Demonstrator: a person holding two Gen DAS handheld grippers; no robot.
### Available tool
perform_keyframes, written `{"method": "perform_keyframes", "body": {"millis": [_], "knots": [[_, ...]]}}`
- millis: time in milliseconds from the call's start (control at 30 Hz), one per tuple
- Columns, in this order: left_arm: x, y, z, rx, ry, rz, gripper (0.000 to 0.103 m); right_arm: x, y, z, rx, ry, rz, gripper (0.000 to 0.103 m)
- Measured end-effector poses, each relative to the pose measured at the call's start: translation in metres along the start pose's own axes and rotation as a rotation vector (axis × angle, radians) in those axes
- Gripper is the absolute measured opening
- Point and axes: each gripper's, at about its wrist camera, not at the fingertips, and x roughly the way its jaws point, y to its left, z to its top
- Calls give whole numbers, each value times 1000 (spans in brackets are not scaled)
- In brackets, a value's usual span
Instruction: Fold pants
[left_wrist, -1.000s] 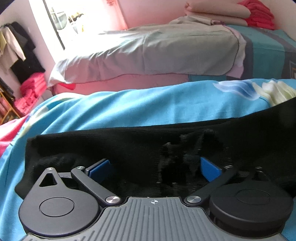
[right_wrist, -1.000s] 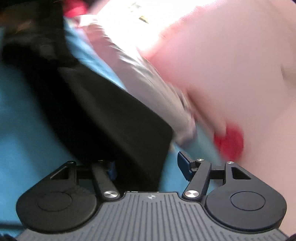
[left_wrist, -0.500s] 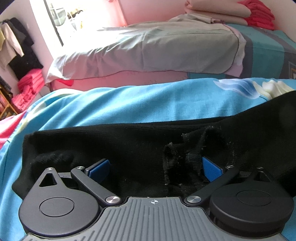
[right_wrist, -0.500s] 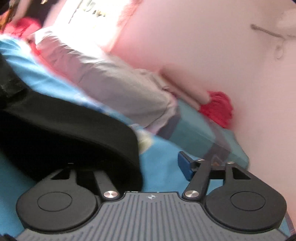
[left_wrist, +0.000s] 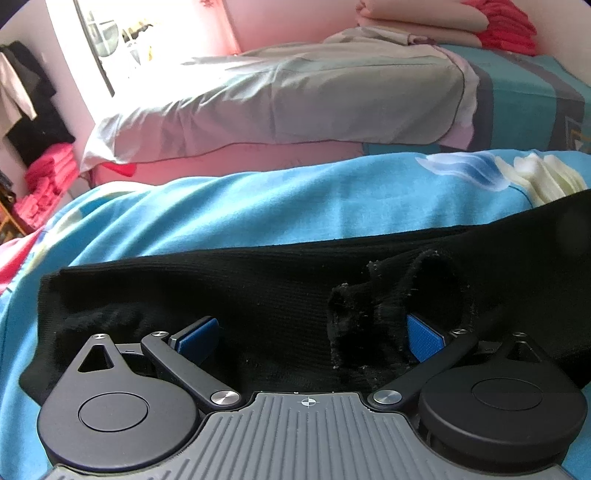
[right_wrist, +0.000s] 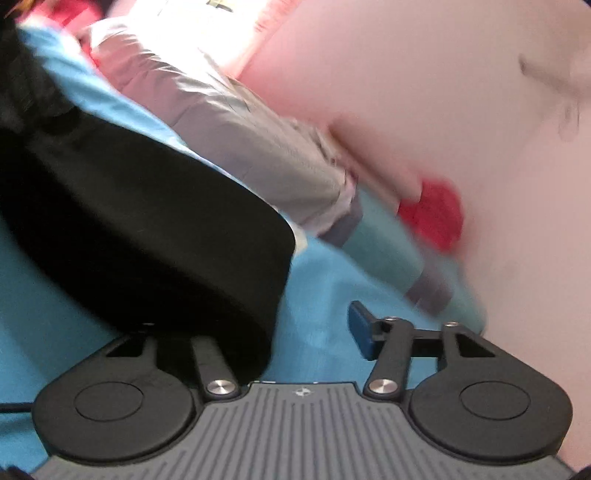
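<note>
**Hidden and Blurred**

The right gripper has its left finger buried under the black pants. That whole view is smeared; the red heap is perhaps folded cloth. The pants run off the left view's right edge.

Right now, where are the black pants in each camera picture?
Left wrist view: the black pants stretch across the middle, lying on the blue bedsheet in front of the left gripper.
Right wrist view: the black pants fill the left side, with a rounded folded edge reaching down to the right gripper.
Shared landmark: the grey quilt behind the pants, seen again in the right wrist view.
</note>
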Motion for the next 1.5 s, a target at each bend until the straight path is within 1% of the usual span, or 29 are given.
{"method": "perform_keyframes", "body": {"millis": [33, 67, 133, 167, 200, 267, 300, 333, 433, 467, 500, 567, 600, 633, 667, 700, 733, 767, 833, 900, 933, 1067, 1167, 1333, 1400, 1500], "knots": [[0, 1, 1, 1, 4, -5, 103, 1, -4, 4, 11, 22, 33, 65], [1, 2, 2, 3, 9, -7, 103, -4, -9, 7, -7, 29, 75, 65], [1, 4, 4, 5, 21, -18, 103, -9, -20, 25, -84, 29, 186, 69], [2, 6, 6, 0, 28, -31, 103, -18, -26, 28, -119, 3, 247, 79], [3, 10, 7, -13, 37, -51, 103, -29, -32, 29, -148, -27, 296, 85], [4, 19, 9, -39, 54, -99, 103, -44, -44, 34, -183, -82, 366, 86], [3, 24, 11, -47, 57, -125, 103, -49, -51, 36, -163, -103, 390, 87], [1, 26, 10, -51, 58, -146, 103, -52, -59, 40, -113, -114, 418, 87], [-6, 33, 10, -53, 52, -187, 103, -44, -77, 53, 139, -92, 531, 87], [-8, 34, 10, -52, 50, -190, 103, -38, -79, 58, 201, -82, 548, 86], [-9, 35, 10, -50, 50, -190, 103, -31, -80, 64, 246, -77, 550, 85], [-12, 36, 11, -48, 57, -193, 103, -17, -72, 72, 295, -65, 534, 85], [-12, 37, 12, -48, 59, -196, 103, -8, -65, 75, 310, -28, 543, 85], [-13, 38, 12, -46, 63, -197, 103, 7, -52, 76, 302, 57, 554, 84], [-14, 39, 13, -42, 65, -195, 103, 22, -39, 79, 260, 146, 538, 81], [-15, 39, 13, -40, 66, -195, 103, 30, -27, 80, 201, 196, 499, 81], [-17, 41, 14, -39, 66, -203, 103, 28, -22, 82, 167, 180, 476, 81], [-19, 42, 14, -38, 65, -210, 103, 22, -22, 88, 161, 146, 474, 79], [-24, 45, 15, -27, 58, -237, 103, 14, -27, 96, 196, 93, 514, 79], [-25, 47, 16, -21, 55, -262, 103, 7, -29, 100, 233, 66, 526, 82], [-25, 48, 17, -22, 57, -275, 103, 9, -28, 102, 236, 70, 529, 82], [-22, 52, 19, -43, 82, -317, 103, 26, -15, 103, 207, 145, 510, 82], [-21, 54, 18, -43, 98, -341, 103, 32, -6, 109, 193, 137, 488, 82], [-26, 59, 18, -37, 91, -328, 103, 22, -11, 123, 269, 53, 539, 82], [-30, 62, 19, -51, 82, -350, 103, 24, -4, 126, 262, 62, 556, 82], [-33, 65, 19, -53, 88, -403, 103, 43, 16, 127, 241, 121, 562, 82]]}}
